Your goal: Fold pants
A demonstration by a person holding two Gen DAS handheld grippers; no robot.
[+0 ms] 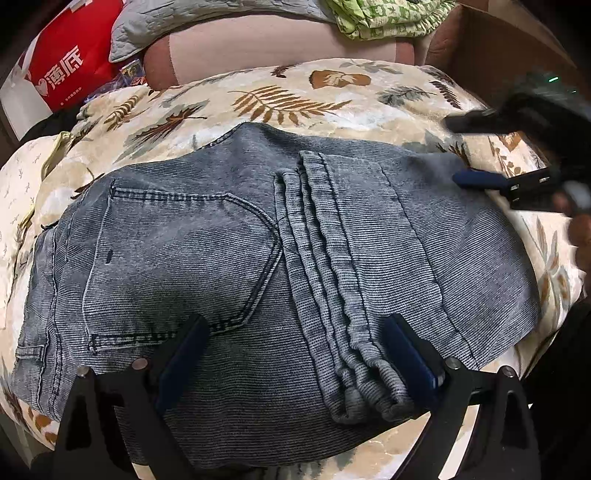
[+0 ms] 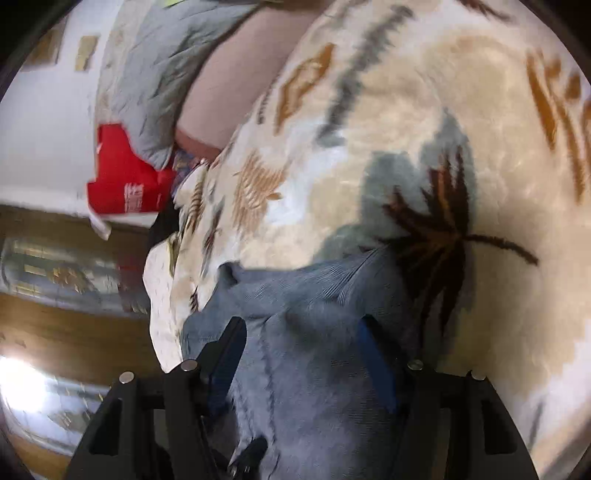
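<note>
Grey-blue denim pants [image 1: 236, 266] lie folded on a leaf-print blanket [image 1: 295, 99], back pocket up, with the leg hems stacked across the middle. My left gripper [image 1: 295, 354] is open, its jaws wide apart just above the near edge of the pants. My right gripper [image 1: 465, 147] shows at the right edge in the left wrist view, open at the pants' far right corner. In the right wrist view the right gripper [image 2: 303, 354] is open with the pants [image 2: 306, 332] lying between its jaws; the view is blurred.
A red bag [image 1: 70, 66] stands at the back left beside a grey quilt [image 1: 177, 26]. Green patterned cloth [image 1: 384, 18] and a brown cardboard box [image 1: 495, 44] sit at the back right. The blanket's edge drops off at the left [image 2: 162, 295].
</note>
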